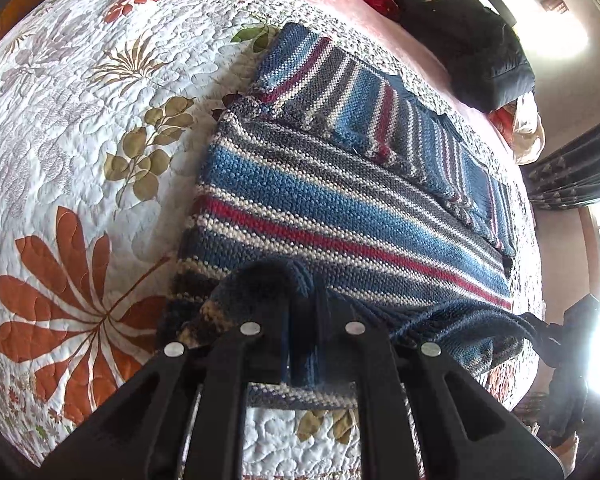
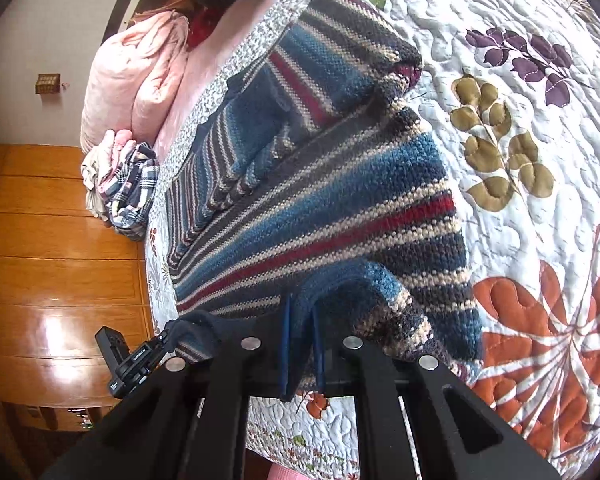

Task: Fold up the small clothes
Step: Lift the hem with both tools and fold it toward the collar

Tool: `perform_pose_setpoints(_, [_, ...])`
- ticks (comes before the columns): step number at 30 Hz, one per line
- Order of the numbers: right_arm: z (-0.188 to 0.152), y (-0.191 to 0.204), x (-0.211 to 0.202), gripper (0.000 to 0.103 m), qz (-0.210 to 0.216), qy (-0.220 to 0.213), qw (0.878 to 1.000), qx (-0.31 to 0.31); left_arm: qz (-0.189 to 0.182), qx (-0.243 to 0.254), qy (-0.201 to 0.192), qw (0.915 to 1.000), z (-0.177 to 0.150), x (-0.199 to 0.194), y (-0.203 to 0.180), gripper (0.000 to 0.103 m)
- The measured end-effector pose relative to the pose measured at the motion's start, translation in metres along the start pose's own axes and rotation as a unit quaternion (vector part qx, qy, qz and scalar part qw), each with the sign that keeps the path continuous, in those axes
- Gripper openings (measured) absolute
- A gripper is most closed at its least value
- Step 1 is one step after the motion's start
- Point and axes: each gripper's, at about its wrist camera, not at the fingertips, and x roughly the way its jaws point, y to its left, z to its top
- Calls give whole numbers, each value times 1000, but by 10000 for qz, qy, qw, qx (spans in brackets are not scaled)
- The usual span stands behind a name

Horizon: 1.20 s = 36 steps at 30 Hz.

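Your left gripper [image 1: 300, 320] pinched on the sweater [image 1: 340, 200] hem, your right gripper [image 2: 300, 332] pinched on it too, sweater flat ahead on the quilt [image 1: 80, 120].

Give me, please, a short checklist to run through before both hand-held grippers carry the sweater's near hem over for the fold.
1. Left hand-held gripper pinches the striped sweater hem: ok.
2. Right hand-held gripper pinches the same hem: ok.
3. Hem lifted between the two grips: ok, though it sags.
4. Sleeves folded in over the body: ok.
5. Sweater's far end flat on the floral quilt: ok.
6. Quilt beyond the collar free for landing: cannot tell.
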Motion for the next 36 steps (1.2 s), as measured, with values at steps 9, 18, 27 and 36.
perform_pose_setpoints(9, [23, -13, 22, 12, -165, 182, 9996, 132, -32, -108, 243, 9996, 20, 30, 6, 14])
perform_pose_setpoints(18, [27, -19, 26, 17, -160, 208, 9996, 140, -834, -651, 235, 9941, 27, 12, 19, 23])
perform_pose_setpoints(27, [31, -27, -4, 39, -431, -126, 9989, 109, -369, -354, -300, 9982, 33, -31, 26, 42])
perform_pose_setpoints(36, [36, 21, -6, 57, -872, -128, 9895, -1150, 216, 977, -286, 9946, 47, -19, -18, 60])
